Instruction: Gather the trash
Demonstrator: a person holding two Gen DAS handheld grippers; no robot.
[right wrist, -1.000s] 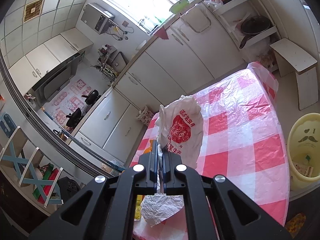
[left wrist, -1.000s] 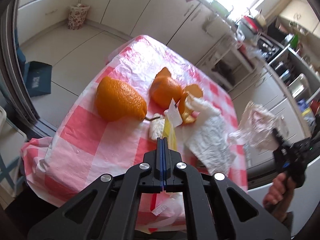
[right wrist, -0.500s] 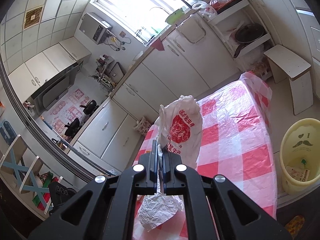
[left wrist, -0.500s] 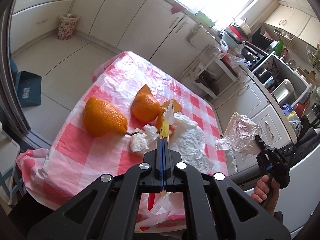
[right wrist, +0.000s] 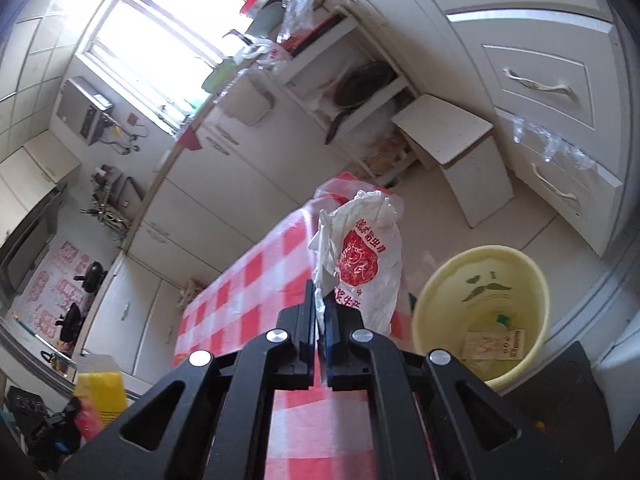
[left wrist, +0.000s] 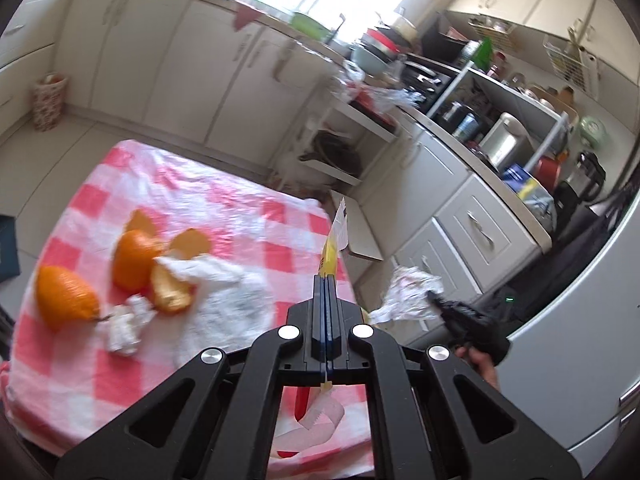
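Orange peels (left wrist: 160, 264) and tissue (left wrist: 124, 322) crowd the table's (left wrist: 224, 208) left half, its far end lies bare, and the yellow bin (right wrist: 480, 312) beside it stands open-topped.

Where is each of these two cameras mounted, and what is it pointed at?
Left wrist view: sits on the left hand-held gripper, looking down over the table with orange peels toward the counters; its shut fingers pinch a yellow wrapper, and the person's other hand shows.
Right wrist view: sits on the right hand-held gripper, facing the table's far end and a yellow bin; its fingers pinch a white bag.
Shared: the checked table, the bag, the yellow wrapper and each other's gripper.
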